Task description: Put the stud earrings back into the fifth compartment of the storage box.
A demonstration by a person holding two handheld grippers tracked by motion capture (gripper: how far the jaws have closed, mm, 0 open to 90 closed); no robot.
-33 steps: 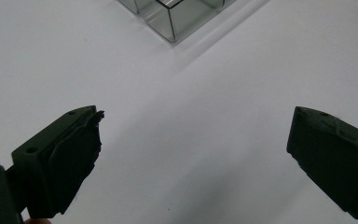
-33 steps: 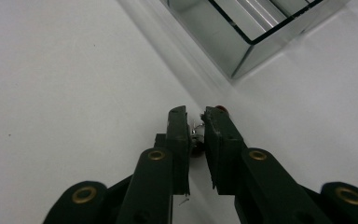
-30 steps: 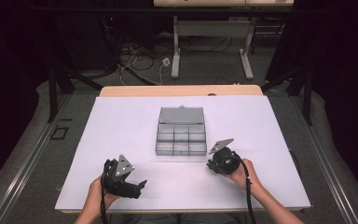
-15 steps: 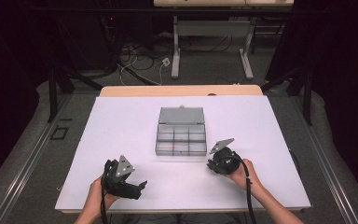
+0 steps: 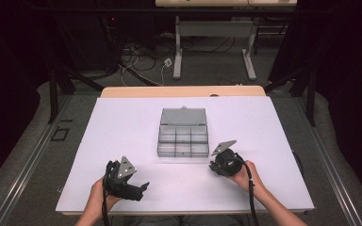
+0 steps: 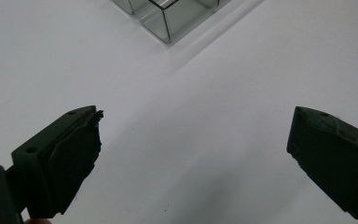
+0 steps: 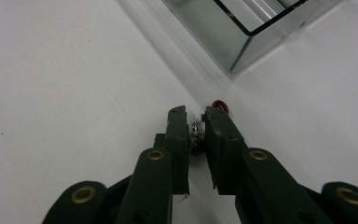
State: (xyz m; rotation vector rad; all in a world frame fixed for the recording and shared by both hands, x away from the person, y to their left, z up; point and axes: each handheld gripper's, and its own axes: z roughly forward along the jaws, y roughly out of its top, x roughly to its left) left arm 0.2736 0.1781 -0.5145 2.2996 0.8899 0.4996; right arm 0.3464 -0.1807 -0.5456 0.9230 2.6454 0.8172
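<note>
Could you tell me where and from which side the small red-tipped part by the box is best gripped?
The right gripper is already closed across the part's thin silvery middle, its red tip poking past the jaws. That looks like the sensible hold: pinch the narrow waist from above, along the near side of the clear box, keeping the red end free.

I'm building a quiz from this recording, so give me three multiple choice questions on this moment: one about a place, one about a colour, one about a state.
1. Where does the clear compartment box sit?
A. mid-table, beyond both grippers
B. at the table's left edge
C. on the floor

2. What colour is the small bead-tipped part at the right gripper?
A. green
B. dark red
C. yellow

3. How do the left gripper's jaws stand?
A. shut on the box
B. wide open, holding nothing
C. shut on a cable

Answers: 1 A, the high view shows it centred. 2 B, the right gripper view shows a red tip. 3 B, bare table shows between them.
</note>
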